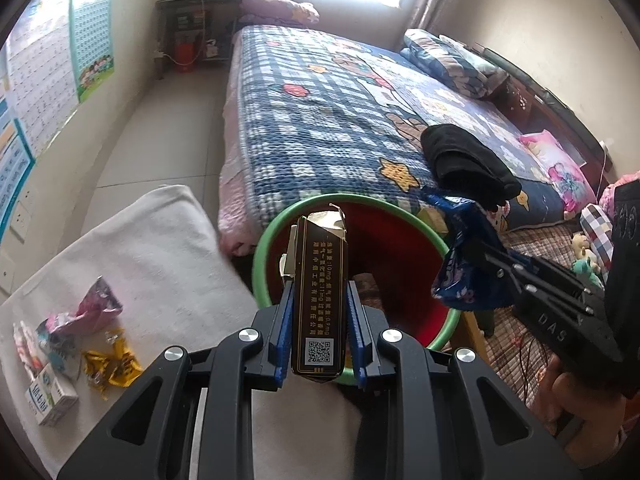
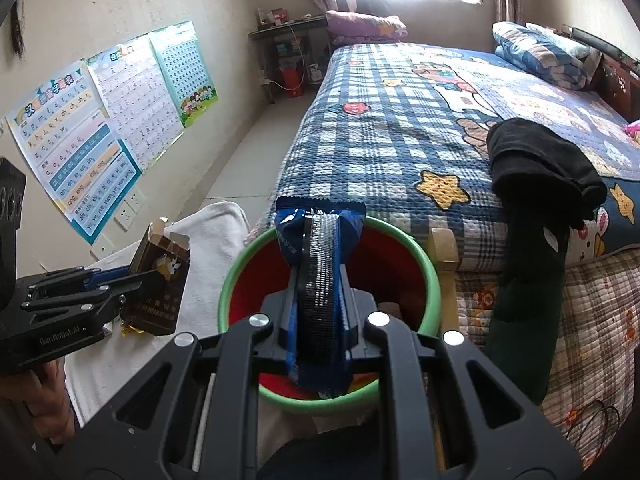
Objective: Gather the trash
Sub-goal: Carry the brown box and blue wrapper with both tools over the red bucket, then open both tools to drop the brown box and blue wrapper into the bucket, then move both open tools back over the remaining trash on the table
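My left gripper (image 1: 320, 300) is shut on a dark brown cigarette box (image 1: 320, 280) with a torn-open top, held upright over the near rim of a red bucket with a green rim (image 1: 272, 240). My right gripper (image 2: 320, 280) is shut on a crumpled blue snack wrapper (image 2: 320, 216), above the same bucket (image 2: 400, 236). In the left wrist view the right gripper (image 1: 476, 256) and the wrapper (image 1: 456, 272) hang at the bucket's right edge. The right wrist view shows the left gripper (image 2: 136, 276) and its box (image 2: 160, 272) left of the bucket.
More trash lies on a white cloth (image 1: 160, 248) at the left: a pink wrapper (image 1: 96, 304), yellow wrappers (image 1: 112, 368), a small white carton (image 1: 50, 400). A bed with a blue checked quilt (image 1: 340, 120) stands behind the bucket, black clothing (image 1: 464, 160) on it.
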The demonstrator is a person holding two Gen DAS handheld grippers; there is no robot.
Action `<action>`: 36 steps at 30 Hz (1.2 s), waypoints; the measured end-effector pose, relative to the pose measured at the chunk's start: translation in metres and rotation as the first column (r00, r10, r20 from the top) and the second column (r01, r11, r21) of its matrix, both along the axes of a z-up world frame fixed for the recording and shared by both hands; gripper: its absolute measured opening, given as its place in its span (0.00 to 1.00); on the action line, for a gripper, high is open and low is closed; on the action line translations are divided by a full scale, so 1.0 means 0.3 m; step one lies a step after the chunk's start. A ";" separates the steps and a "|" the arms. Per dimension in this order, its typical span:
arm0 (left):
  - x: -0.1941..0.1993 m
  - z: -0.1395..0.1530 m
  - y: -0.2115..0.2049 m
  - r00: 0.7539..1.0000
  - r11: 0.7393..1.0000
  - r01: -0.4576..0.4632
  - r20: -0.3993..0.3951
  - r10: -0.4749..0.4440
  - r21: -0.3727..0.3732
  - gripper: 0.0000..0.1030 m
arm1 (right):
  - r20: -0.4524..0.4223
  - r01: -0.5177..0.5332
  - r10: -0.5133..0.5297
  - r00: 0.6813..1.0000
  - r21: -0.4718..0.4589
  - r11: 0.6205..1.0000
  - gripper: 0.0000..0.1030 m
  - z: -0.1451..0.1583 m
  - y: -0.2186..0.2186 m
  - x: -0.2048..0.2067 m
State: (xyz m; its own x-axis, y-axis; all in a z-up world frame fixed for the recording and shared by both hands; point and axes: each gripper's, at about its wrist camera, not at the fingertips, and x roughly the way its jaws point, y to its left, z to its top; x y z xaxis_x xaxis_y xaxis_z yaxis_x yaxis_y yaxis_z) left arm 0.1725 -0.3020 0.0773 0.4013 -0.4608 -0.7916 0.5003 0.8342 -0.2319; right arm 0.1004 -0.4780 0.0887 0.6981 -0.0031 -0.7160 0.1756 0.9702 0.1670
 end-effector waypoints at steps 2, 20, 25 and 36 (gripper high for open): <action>0.012 -0.004 -0.029 1.000 1.000 0.010 -0.006 -0.010 0.000 0.21 | -0.009 0.003 -0.003 1.000 0.009 1.000 0.16 -0.014 -0.014 0.008; 0.136 -0.054 -0.197 0.993 0.997 0.078 -0.089 -0.076 0.017 0.21 | -0.070 -0.007 0.013 0.997 0.084 0.996 0.16 -0.138 -0.059 0.094; 0.152 -0.090 -0.207 0.991 0.997 0.077 -0.114 -0.073 0.029 0.22 | -0.091 0.002 0.008 0.996 0.102 0.995 0.16 -0.176 -0.074 0.107; 0.171 -0.103 -0.184 0.989 0.999 0.051 -0.139 -0.049 0.010 0.65 | -0.118 0.003 0.005 0.993 0.067 0.998 0.73 -0.171 -0.074 0.108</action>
State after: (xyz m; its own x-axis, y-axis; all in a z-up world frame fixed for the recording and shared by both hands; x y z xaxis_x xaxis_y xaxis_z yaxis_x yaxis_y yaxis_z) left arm 0.2239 -0.3573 0.0463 0.2641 -0.4669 -0.8440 0.5056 0.8122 -0.2911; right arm 0.1329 -0.5004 0.0375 0.6085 0.0484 -0.7921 0.1970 0.9577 0.2099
